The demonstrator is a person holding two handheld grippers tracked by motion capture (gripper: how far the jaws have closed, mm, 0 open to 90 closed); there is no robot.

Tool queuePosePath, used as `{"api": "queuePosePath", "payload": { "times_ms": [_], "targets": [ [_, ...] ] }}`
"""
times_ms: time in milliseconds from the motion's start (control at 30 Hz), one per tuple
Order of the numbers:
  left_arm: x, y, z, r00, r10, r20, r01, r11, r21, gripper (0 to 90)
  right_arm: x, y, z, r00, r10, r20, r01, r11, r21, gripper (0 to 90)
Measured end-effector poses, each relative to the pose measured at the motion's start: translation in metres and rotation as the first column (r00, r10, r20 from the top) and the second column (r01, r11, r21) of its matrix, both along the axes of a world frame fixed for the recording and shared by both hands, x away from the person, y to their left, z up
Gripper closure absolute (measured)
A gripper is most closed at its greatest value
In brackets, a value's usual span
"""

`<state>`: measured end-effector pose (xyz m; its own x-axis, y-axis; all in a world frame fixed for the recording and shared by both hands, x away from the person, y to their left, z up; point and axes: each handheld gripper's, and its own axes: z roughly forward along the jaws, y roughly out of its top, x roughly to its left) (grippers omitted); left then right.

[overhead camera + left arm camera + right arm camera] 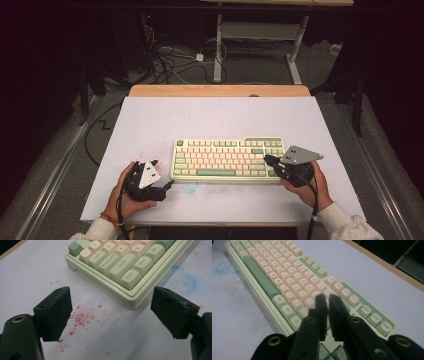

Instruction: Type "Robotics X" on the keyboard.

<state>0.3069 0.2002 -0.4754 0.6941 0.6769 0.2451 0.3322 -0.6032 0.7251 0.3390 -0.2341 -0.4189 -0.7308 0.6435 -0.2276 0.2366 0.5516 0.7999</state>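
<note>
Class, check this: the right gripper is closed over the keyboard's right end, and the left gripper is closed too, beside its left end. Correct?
Not quite. The left gripper is open, its fingers wide apart in the left gripper view. The right gripper is closed over the keyboard.

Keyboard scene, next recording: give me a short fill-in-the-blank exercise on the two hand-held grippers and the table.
1. The left hand-held gripper has its jaws ____.
2. The right hand-held gripper hangs over the ____ end of the keyboard, by the person's own sides.
3. The crumbs on the table by the left hand-held gripper are ____ in colour.
4. The keyboard's long space bar is ____.

Missing words: open; right; red; green
</note>
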Motion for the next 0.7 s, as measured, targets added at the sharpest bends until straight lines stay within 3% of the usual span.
{"api": "queuePosePath", "payload": {
  "times_ms": [700],
  "targets": [
    [0.002,-0.001,-0.001,0.9998,-0.012,-0.017,0.012,0.9999,0.004,16.3,0.022,0.025,0.009,0.9982,0.058,-0.014,-0.058,0.9983,-0.007,90.0]
  ]
}}
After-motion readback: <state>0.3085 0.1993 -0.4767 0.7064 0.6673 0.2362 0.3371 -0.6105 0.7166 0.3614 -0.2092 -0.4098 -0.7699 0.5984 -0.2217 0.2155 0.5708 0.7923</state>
